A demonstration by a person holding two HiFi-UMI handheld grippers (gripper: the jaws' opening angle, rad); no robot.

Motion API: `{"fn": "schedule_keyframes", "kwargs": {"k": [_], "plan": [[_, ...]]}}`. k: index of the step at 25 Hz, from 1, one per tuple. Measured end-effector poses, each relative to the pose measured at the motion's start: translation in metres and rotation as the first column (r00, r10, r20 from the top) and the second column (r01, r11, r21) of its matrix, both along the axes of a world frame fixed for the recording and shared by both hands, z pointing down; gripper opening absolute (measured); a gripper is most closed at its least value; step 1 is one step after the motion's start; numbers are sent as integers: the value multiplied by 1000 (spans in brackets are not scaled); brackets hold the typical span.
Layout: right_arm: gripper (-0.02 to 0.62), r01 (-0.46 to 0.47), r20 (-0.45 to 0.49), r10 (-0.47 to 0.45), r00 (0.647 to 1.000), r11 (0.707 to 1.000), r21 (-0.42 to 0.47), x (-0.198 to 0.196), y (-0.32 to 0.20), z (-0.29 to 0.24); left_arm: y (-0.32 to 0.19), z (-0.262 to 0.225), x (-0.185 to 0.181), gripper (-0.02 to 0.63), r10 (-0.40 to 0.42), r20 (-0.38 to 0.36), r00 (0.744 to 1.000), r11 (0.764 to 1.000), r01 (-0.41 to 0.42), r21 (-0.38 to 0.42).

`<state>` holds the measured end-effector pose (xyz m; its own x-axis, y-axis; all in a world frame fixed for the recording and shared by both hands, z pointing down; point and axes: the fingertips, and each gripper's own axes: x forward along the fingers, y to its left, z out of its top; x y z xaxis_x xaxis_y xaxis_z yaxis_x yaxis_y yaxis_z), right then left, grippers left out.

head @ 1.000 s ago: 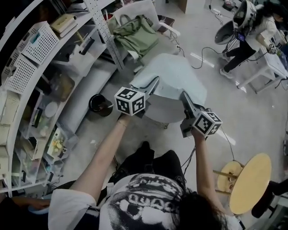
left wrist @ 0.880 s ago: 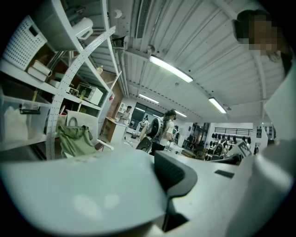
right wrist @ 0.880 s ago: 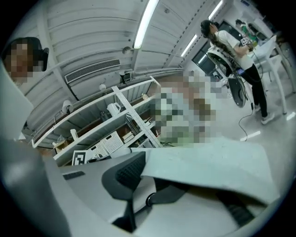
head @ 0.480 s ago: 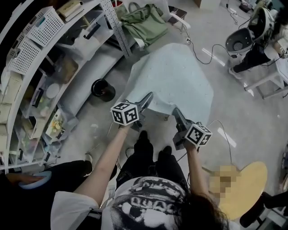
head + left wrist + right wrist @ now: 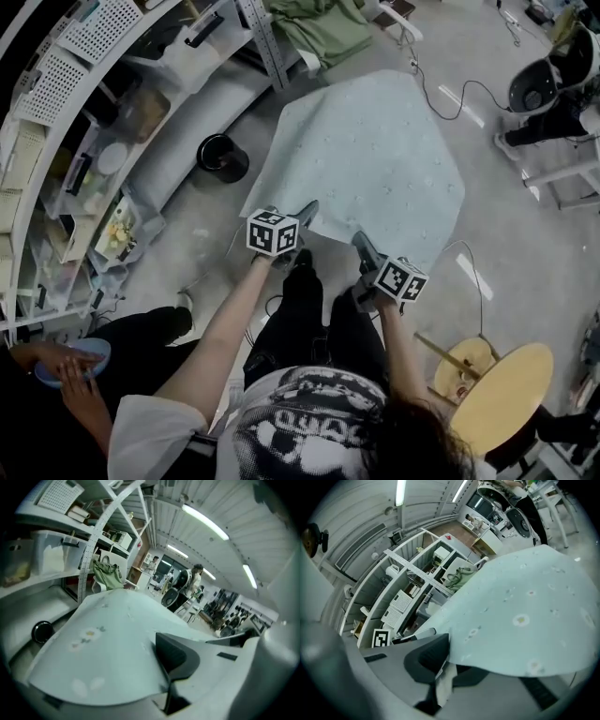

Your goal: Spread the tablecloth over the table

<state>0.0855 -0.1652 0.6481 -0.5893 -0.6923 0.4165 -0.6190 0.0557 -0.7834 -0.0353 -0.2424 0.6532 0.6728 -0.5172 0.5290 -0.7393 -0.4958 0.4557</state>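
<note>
- The tablecloth [image 5: 375, 150], pale blue-green with small flower prints, lies spread in front of the person and covers the whole tabletop, so no bare surface shows.
- Its far side and right side fall over the edges toward the floor [image 5: 525, 234]. From the head view I cannot tell how evenly it hangs.
- The near hem is held up off the near edge, stretched between the two tools.
- The left tool [image 5: 307, 211] is at the near-left corner of the cloth. Its jaws are narrow and pinch the hem, with the dark upper pad lying on top of the fabric and the lower jaw beneath it.
- The right tool [image 5: 361, 242] is at the near-right corner. Its jaws are closing on the hem, and a fold of cloth is pressed between the pads.
- Both tools slope forward and down, and the marker cubes on them face the head camera.
- A shelving rack [image 5: 56, 141] curves along the left, and a black bin [image 5: 222, 157] stands on the floor between it and the cloth's left edge.
- A green bag [image 5: 328, 28] lies beyond the far edge.
- A round wooden stool [image 5: 511, 394] stands at the person's right, well apart from the cloth.
</note>
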Motion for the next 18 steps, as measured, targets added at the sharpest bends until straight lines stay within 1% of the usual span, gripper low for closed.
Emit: {"fn": "schedule_keyframes", "kwargs": {"k": [1,2,6,9,12,15,18], "plan": [[16,-3,-11,2,1000,1000,-16,-3,0,7,1,9,-2,67,7,43,999,1000,-7,3],[13,-10,-13,9,1000,999,-33,-5,-1,14,0,17,-4,60,6,65,998,1000,-6,1],[8,-57,29,60,998,994,-96,-23,0,31,0,39,-16,44,9,81,997,999,-6,-36],[8,-60,40,65,997,991,-119,-38,-9,44,-9,51,-30,40,17,113,993,999,-13,-38],[6,-87,44,95,995,985,-151,-38,-13,57,-15,64,-29,40,33,120,992,998,-26,-54],[8,-113,65,128,990,974,-195,-48,-15,70,-17,77,-38,40,54,134,989,996,-45,-72],[13,-130,84,153,985,963,-237,-53,-13,81,-18,86,-42,41,58,107,993,995,-49,-91]]}}
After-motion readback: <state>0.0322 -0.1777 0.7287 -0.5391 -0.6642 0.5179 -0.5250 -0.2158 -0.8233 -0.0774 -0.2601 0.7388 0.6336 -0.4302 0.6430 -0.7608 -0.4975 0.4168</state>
